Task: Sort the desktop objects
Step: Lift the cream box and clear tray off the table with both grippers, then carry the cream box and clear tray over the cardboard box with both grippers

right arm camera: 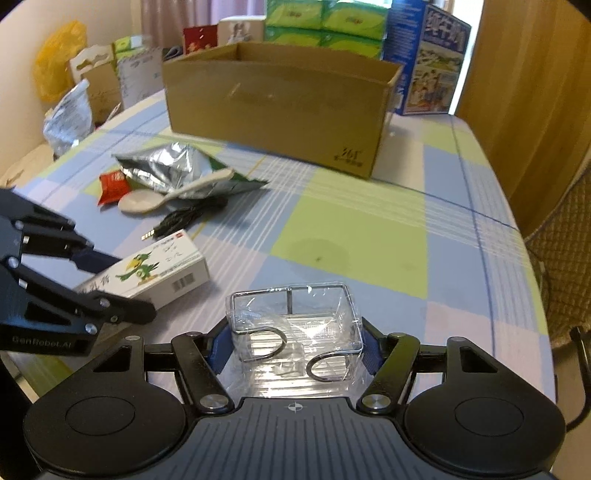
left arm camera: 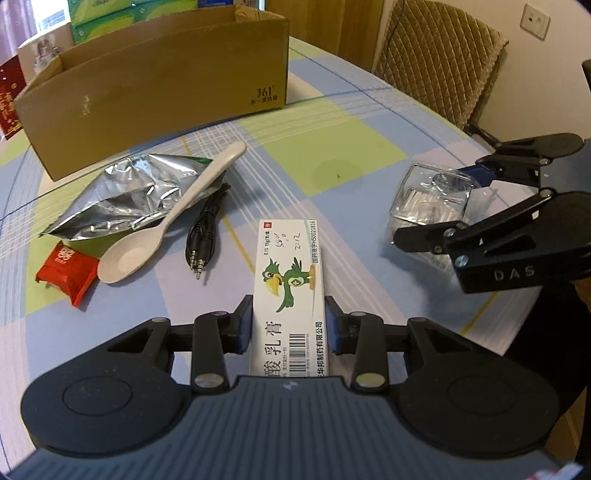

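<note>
While left gripper (left arm camera: 288, 325) is pinching ointment box (left arm camera: 291, 280), right gripper (right arm camera: 295, 343) is clamping wrapped wire rack (right arm camera: 295, 332); cardboard box (right arm camera: 280, 110) sitting at 12 o'clock.

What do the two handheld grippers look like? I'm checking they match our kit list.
Both are matte black linkage frames with silver rivets, round side discs and a ribbed grey body. The left gripper has blue-padded fingers and white "GenRobot.AI" lettering; the right gripper has blue pads too and reads "DAS". No cables show.

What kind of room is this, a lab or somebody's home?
Most likely a home dining area: a checked tablecloth covers the table, a quilted chair stands beside it, and green tissue packs are stacked behind the cardboard box.
</note>
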`<state>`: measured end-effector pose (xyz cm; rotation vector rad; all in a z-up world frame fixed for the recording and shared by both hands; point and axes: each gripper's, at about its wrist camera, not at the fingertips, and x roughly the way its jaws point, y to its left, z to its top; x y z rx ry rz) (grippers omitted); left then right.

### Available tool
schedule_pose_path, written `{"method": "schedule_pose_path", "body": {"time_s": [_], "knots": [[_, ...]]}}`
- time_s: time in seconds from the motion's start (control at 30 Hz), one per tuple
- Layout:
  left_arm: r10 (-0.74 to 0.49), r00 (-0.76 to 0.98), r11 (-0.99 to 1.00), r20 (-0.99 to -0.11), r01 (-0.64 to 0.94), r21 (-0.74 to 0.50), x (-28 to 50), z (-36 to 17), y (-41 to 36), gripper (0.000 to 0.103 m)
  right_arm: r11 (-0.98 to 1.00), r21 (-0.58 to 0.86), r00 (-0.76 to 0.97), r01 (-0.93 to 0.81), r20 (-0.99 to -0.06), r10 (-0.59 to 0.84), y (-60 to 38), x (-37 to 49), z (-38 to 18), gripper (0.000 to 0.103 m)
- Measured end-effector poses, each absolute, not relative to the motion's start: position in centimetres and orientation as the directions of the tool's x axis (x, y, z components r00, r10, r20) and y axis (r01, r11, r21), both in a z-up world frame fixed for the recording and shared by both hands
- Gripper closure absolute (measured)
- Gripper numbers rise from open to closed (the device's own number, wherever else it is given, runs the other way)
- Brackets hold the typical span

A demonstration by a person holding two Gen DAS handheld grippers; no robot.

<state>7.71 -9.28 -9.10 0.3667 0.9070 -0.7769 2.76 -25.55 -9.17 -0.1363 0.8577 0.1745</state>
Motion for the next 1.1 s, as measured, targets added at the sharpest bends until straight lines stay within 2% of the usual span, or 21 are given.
{"method": "schedule_pose_path", "body": {"time_s": [0.47, 1.1], "knots": [[-0.436, 0.449, 0.756, -0.78, 0.653, -0.047, 6.3, -3.8, -7.3, 0.07, 0.985, -0.022, 0.684, -0.173, -0.721, 0.105, -25.3, 0.5, -4.4, 0.039], [-0.429, 0.495, 0.796, -0.755, 0.603, -0.056, 5.1, 0.1, -4.8, 0.07, 0.983, -0.005, 0.711, -0.184, -0.691, 0.13, -23.9, -0.6, -1.1, 0.039]]}}
